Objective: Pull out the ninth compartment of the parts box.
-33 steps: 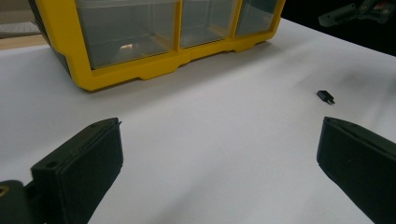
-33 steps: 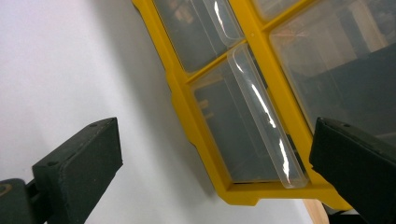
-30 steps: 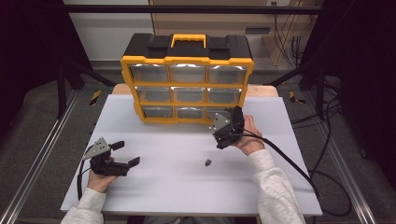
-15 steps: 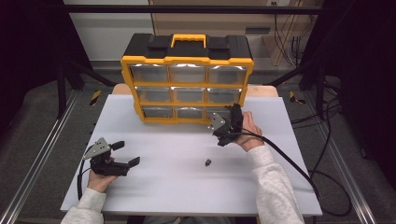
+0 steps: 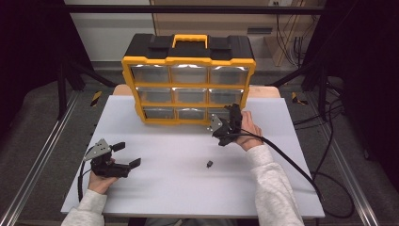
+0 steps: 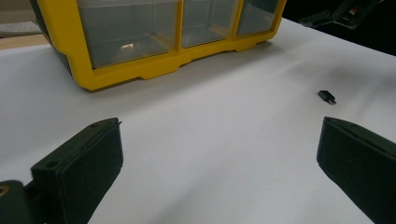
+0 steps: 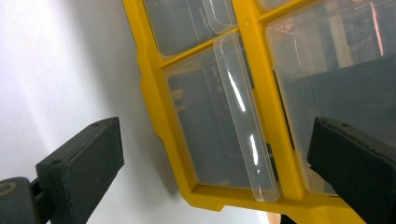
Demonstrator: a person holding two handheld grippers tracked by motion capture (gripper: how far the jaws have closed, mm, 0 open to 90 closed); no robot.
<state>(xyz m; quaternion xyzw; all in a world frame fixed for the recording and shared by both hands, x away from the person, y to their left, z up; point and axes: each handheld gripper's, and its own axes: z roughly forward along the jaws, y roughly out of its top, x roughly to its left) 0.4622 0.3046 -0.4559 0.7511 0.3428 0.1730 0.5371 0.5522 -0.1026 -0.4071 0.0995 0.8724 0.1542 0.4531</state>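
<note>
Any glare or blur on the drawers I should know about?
High view: bright glare on the organizer's top-row drawer fronts. Right gripper view: light streaks on the clear drawer handle, contents dim. Left gripper view: the small black part is sharp, the near jaws soft.

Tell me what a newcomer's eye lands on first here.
The yellow-framed organizer with clear drawers stands at the table's far side. The right gripper, jaws open, sits right before its bottom-right drawer. A small black part lies alone on the white table, right of the open left gripper.
</note>
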